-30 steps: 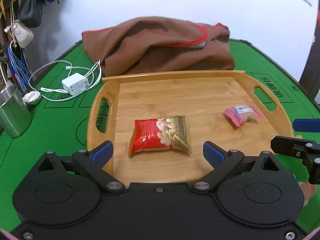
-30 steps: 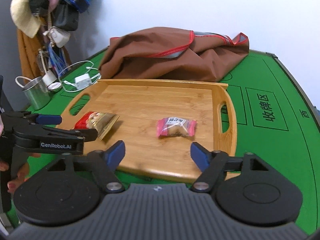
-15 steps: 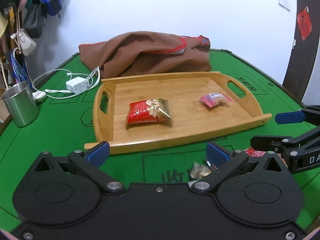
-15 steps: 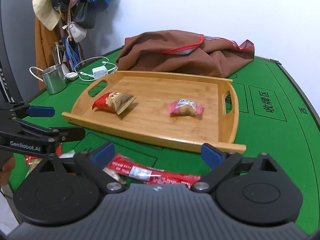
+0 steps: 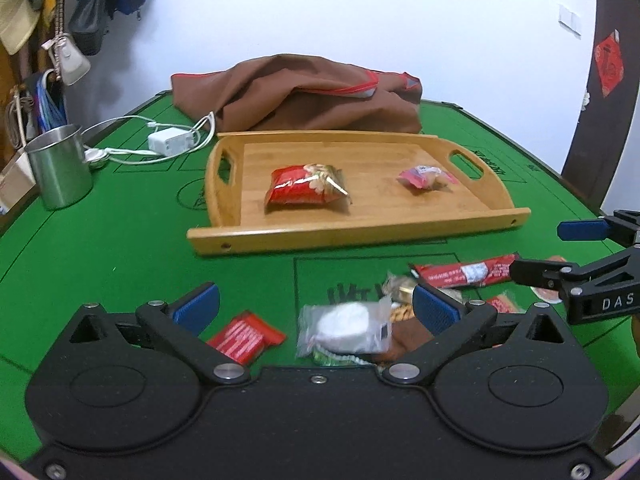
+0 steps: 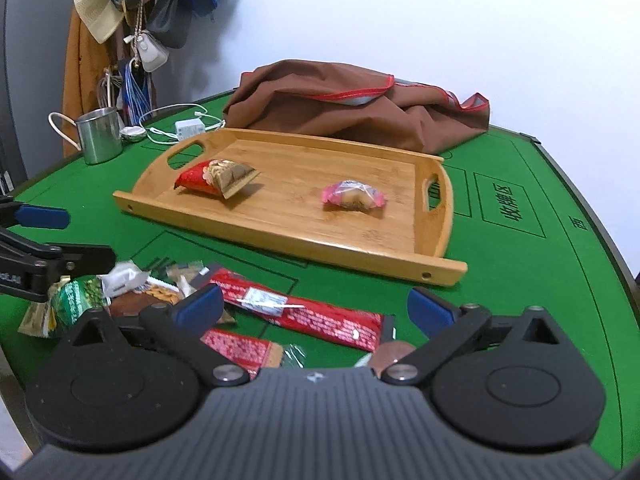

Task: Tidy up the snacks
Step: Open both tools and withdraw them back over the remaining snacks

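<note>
A wooden tray (image 5: 360,234) (image 6: 280,244) rests on the green table. On it lie a red nut packet (image 5: 304,190) (image 6: 216,176) and a pink wrapped candy (image 5: 424,176) (image 6: 352,196). In front of the tray is a loose pile of snacks: a white pouch (image 5: 348,328), a small red packet (image 5: 244,338), a long red bar (image 5: 464,272) (image 6: 304,314) and a green packet (image 6: 76,300). My left gripper (image 5: 316,306) (image 6: 64,238) hovers open over the white pouch. Over the long red bar, my right gripper (image 6: 316,308) (image 5: 560,252) is open too. Neither holds anything.
A brown cloth bag (image 5: 304,96) lies behind the tray. At the left stand a steel mug (image 5: 60,164) and a white charger (image 5: 168,140) with its cable. Bags and a hat (image 6: 100,4) hang on a rack by the wall. The table's rounded edge is close on the right.
Both grippers have drawn back from over the tray toward the near side of the table. The snack pile has come into view under them. Their jaws stand a little wider.
</note>
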`<move>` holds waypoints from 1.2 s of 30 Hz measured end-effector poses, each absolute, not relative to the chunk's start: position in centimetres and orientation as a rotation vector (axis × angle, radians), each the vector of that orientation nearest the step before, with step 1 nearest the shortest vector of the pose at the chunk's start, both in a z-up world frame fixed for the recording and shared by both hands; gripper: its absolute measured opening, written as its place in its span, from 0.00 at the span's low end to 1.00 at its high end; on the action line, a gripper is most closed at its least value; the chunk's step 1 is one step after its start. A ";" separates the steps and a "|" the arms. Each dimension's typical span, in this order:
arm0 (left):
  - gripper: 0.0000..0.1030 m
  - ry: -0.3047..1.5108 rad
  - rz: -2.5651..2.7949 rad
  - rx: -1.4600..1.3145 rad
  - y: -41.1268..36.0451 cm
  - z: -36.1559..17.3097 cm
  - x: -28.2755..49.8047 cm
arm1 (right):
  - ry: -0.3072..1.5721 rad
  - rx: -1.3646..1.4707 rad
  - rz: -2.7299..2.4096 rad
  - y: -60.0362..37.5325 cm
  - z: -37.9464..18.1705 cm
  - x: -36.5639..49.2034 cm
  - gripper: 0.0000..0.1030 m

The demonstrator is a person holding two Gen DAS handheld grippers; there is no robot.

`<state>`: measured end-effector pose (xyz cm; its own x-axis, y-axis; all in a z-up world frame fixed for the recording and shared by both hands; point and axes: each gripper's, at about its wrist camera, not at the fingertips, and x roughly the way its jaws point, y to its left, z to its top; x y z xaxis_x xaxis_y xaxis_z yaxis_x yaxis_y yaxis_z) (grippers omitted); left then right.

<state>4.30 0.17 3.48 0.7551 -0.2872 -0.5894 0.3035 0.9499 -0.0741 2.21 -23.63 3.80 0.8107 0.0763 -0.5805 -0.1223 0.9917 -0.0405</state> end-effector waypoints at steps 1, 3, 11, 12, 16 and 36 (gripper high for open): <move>1.00 0.641 -0.321 0.022 0.3 3.4 4.0 | 0.621 -0.073 0.106 -23.8 3.7 2.1 1.00; 1.00 0.648 -0.318 0.010 0.6 3.3 3.4 | 0.628 -0.063 0.104 -24.1 3.6 1.9 1.00; 1.00 0.668 -0.283 0.014 1.1 2.5 1.6 | 0.652 -0.051 0.090 -24.7 2.8 1.1 1.00; 1.00 0.670 -0.281 0.015 1.1 2.4 1.4 | 0.653 -0.045 0.091 -24.8 2.7 1.1 1.00; 1.00 0.676 -0.278 0.029 0.8 2.2 0.9 | 0.660 -0.036 0.094 -25.0 2.4 0.7 1.00; 0.64 0.687 -0.288 0.068 0.1 2.3 -0.2 | 0.694 -0.001 0.056 -26.2 1.3 1.1 0.97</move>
